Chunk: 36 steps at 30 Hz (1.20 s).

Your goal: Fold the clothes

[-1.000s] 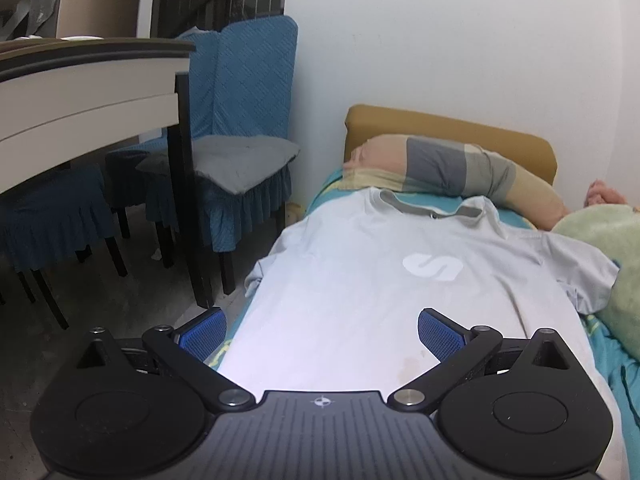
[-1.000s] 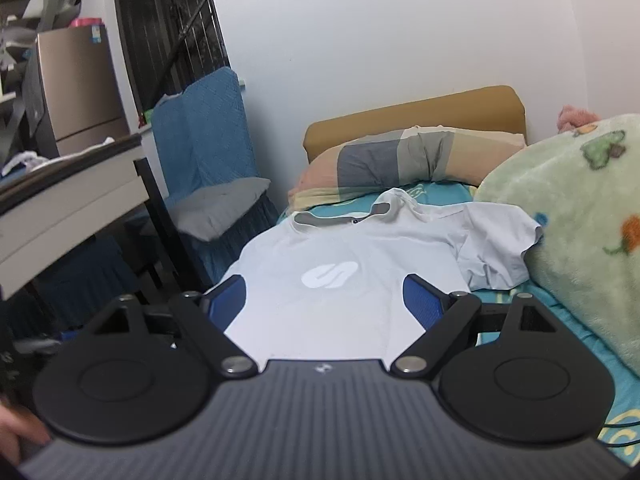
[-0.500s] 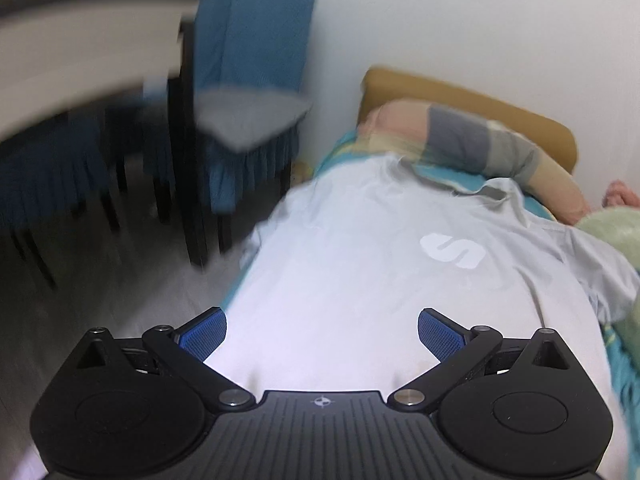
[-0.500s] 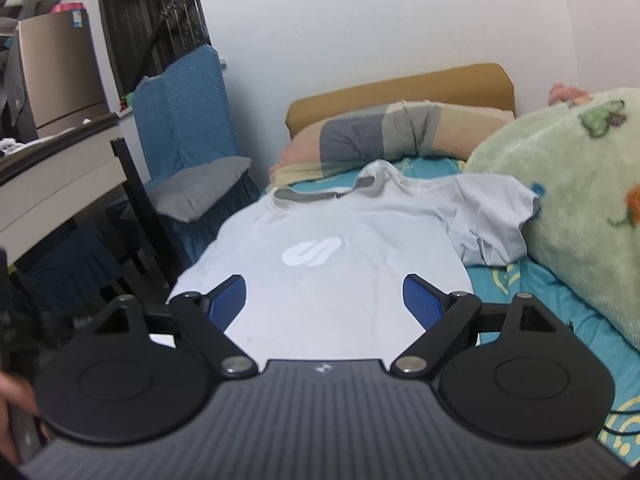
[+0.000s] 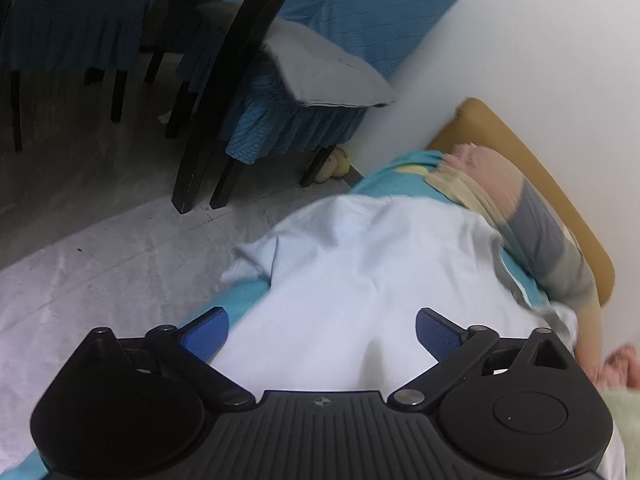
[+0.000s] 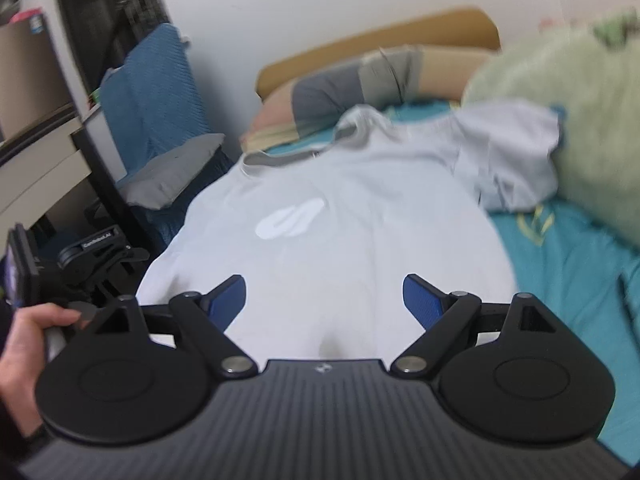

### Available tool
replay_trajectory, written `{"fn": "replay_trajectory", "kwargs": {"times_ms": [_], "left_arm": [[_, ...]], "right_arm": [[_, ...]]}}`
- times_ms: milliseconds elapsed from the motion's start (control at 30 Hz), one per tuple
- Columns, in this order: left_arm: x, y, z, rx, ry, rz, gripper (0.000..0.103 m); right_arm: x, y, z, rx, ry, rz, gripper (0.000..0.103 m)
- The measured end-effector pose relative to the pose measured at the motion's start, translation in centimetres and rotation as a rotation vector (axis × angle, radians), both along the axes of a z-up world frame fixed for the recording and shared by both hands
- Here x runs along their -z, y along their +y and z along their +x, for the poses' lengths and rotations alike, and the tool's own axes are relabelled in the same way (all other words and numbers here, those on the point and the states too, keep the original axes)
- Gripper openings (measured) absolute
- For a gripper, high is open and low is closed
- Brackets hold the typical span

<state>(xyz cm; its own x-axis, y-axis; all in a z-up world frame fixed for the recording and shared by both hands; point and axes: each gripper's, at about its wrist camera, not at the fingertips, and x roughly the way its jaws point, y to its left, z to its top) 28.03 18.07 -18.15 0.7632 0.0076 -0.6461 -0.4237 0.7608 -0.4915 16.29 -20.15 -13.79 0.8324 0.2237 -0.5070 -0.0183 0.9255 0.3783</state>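
A pale grey T-shirt with a white logo lies flat, front up, on a teal bed sheet. It also shows in the left wrist view, its left sleeve hanging over the bed's edge. My left gripper is open and empty above the shirt's left side. My right gripper is open and empty above the shirt's lower middle. The left gripper's body and the hand holding it show at the left of the right wrist view.
A striped pillow and tan headboard lie beyond the collar. A green fleece blanket presses on the right sleeve. Blue-covered chairs and a dark table leg stand on the grey floor to the left.
My left gripper has swung left and tilted down, toward the shirt's left sleeve and bed edge. My right gripper has moved forward over the shirt. Both stay open.
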Motion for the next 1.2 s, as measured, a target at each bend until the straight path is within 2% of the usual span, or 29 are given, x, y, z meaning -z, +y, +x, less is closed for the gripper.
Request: {"fn": "replay_trajectory", "kwargs": {"times_ms": [100,167,300,367,400,433,467,533,633,700,767,833,900,1000,1067,1167,1200], "left_arm": [[1.4,1.2,3.1,-0.051,0.009,-0.027,0.097],[2.4,1.7,4.6,-0.079,0.034,-0.009,0.091],[4.1,2.0,6.2,-0.086,0.047,-0.041,0.07],[3.9,1.9,6.6,-0.076,0.039,-0.016,0.054],[3.6,1.6,6.9,-0.063,0.043,0.01,0.037],[3.1,1.3,7.3,-0.049,0.055,0.052,0.012],[2.4,0.7,7.7,-0.023,0.068,0.091,0.005],[0.5,-1.3,8.1,0.025,0.076,0.236,0.004],[-3.2,-6.3,7.4,0.144,-0.027,0.506,0.004],[-5.0,-11.0,6.2,0.277,-0.123,0.699,0.004],[-5.3,-15.8,5.2,0.453,-0.183,0.821,0.004],[-4.5,-19.7,5.1,0.607,-0.184,0.834,0.004],[-2.7,-23.2,5.2,0.721,-0.164,0.826,0.004],[0.6,-26.7,5.7,0.796,-0.103,0.841,0.004],[1.6,-27.3,5.5,0.79,-0.1,0.864,0.003],[0.7,-26.1,5.0,0.777,-0.109,0.783,0.022],[0.1,-25.3,4.3,0.772,-0.119,0.751,0.037]], "right_arm": [[1.2,-0.3,1.3,0.014,0.036,0.064,0.087],[1.8,-0.3,2.0,0.017,0.053,0.1,0.087],[2.5,-0.2,3.7,0.018,0.103,0.134,0.087],[2.4,-0.3,4.1,0.016,0.102,0.143,0.087],[2.3,-0.4,4.2,0.018,0.089,0.137,0.087],[2.2,-0.5,4.3,0.023,0.079,0.125,0.087],[2.1,-0.7,4.3,0.03,0.074,0.121,0.087],[2.1,-1.3,4.3,0.049,0.069,0.13,0.087],[2.0,-2.5,4.1,0.084,0.066,0.151,0.087],[2.0,-3.4,3.8,0.117,0.068,0.168,0.087],[1.9,-4.3,3.6,0.147,0.066,0.178,0.087],[1.6,-5.0,3.4,0.175,0.058,0.182,0.087],[1.5,-5.7,3.2,0.202,0.054,0.184,0.087],[1.6,-6.7,3.0,0.238,0.057,0.194,0.087],[1.9,-7.1,2.9,0.252,0.066,0.2,0.087],[2.1,-7.2,2.9,0.255,0.071,0.205,0.087],[2.0,-7.2,2.9,0.254,0.069,0.207,0.087]]}}
